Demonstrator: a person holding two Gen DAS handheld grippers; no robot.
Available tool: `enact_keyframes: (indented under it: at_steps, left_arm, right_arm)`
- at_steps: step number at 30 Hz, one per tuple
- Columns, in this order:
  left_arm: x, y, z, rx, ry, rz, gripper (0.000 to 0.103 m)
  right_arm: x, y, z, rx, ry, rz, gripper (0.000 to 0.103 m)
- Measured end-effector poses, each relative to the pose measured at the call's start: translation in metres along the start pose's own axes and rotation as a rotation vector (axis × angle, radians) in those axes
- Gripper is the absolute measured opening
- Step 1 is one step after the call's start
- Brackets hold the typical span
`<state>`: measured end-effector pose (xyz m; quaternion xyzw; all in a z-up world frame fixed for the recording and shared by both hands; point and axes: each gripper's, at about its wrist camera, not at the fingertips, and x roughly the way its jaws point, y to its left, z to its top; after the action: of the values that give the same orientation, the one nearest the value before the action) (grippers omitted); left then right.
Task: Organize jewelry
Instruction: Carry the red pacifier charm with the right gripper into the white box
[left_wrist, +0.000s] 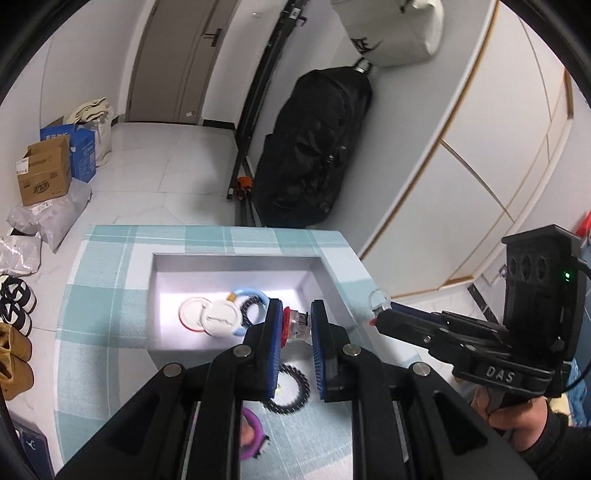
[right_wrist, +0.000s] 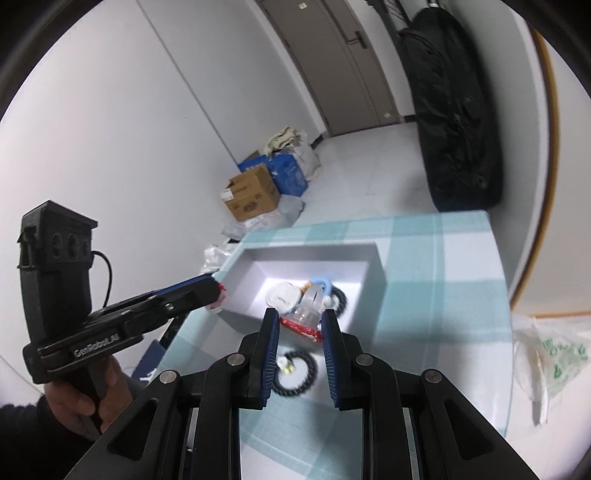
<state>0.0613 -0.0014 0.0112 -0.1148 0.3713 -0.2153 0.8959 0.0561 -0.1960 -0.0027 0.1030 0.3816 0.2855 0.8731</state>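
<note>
My left gripper (left_wrist: 296, 309) is shut on a clear plastic ring with a red top (left_wrist: 295, 326), held above the near wall of the open grey box (left_wrist: 325, 273). My right gripper (right_wrist: 300, 314) is shut on a second clear ring with a red base (right_wrist: 301, 325), also over the box's near edge. In the box (right_wrist: 369, 258) lie white round pieces (left_wrist: 207, 315), a light blue bracelet (left_wrist: 249, 293) and a black beaded one (left_wrist: 248, 308). A black beaded bracelet (left_wrist: 288, 389) and a purple ring (left_wrist: 253, 432) lie on the cloth.
The table wears a teal plaid cloth (left_wrist: 110, 295) and ends just beyond the box. Cardboard boxes (left_wrist: 46, 173), bags and shoes (left_wrist: 14, 299) sit on the floor at left. A black bag (left_wrist: 314, 147) leans against the wall. A plastic bag (right_wrist: 546, 354) hangs at the right.
</note>
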Motion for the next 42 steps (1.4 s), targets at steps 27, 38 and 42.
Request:
enact_keyframes:
  at_steps: [27,38,42]
  left_arm:
    - [0.054,0.051,0.024,-0.116,0.136,0.005,0.011]
    - [0.063,0.061,0.025,-0.149,0.174,0.004,0.011]
    - [0.066,0.059,0.024,-0.140,0.185,0.003,0.011]
  right_arm:
    - [0.069,-0.017,0.034,0.001,0.072,0.073,0.022]
    - [0.084,-0.027,0.034,0.021,0.102,0.077,0.022]
    - [0.085,-0.025,0.033,0.014,0.108,0.070,0.023]
